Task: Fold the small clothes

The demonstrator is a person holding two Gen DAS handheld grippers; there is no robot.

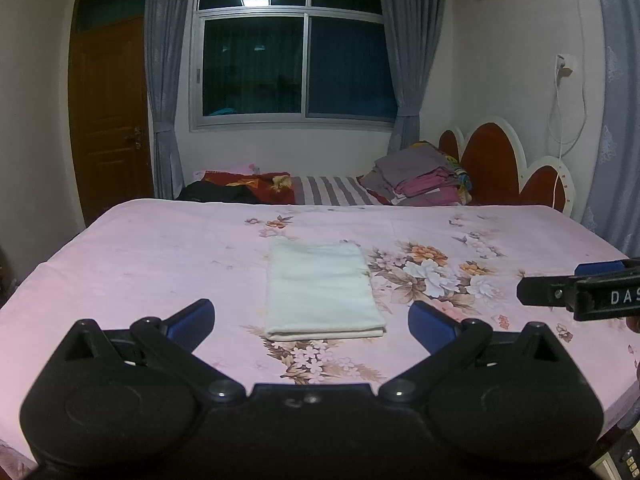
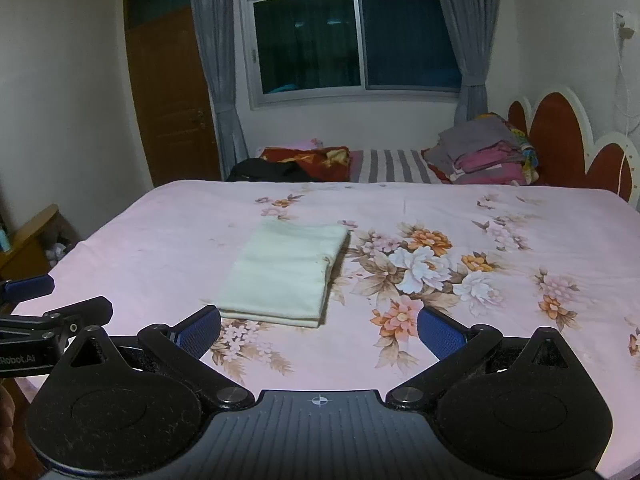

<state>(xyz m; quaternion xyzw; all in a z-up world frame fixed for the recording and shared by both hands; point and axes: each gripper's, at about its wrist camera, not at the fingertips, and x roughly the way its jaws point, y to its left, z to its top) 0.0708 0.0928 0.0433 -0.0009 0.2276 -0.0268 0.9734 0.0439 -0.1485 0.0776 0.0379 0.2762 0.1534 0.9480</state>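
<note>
A small white garment (image 1: 322, 288) lies folded into a neat rectangle on the pink flowered bedsheet (image 1: 160, 256). My left gripper (image 1: 312, 320) hovers just short of its near edge, open, blue pads spread wide, nothing between them. In the right wrist view the same folded cloth (image 2: 286, 272) lies ahead and to the left of my right gripper (image 2: 319, 330), which is open too and holds nothing. The right gripper's fingers (image 1: 560, 290) poke in at the right edge of the left wrist view; the left gripper's fingers (image 2: 60, 312) show at the left edge of the right wrist view.
A second bed with a striped sheet (image 1: 336, 190) lies beyond, with a pile of folded clothes (image 1: 420, 178) by the red headboard (image 1: 496, 164) and dark and red bundles (image 1: 236, 188) on its left. A wooden door (image 1: 108, 120) and a curtained window (image 1: 292, 48) stand behind.
</note>
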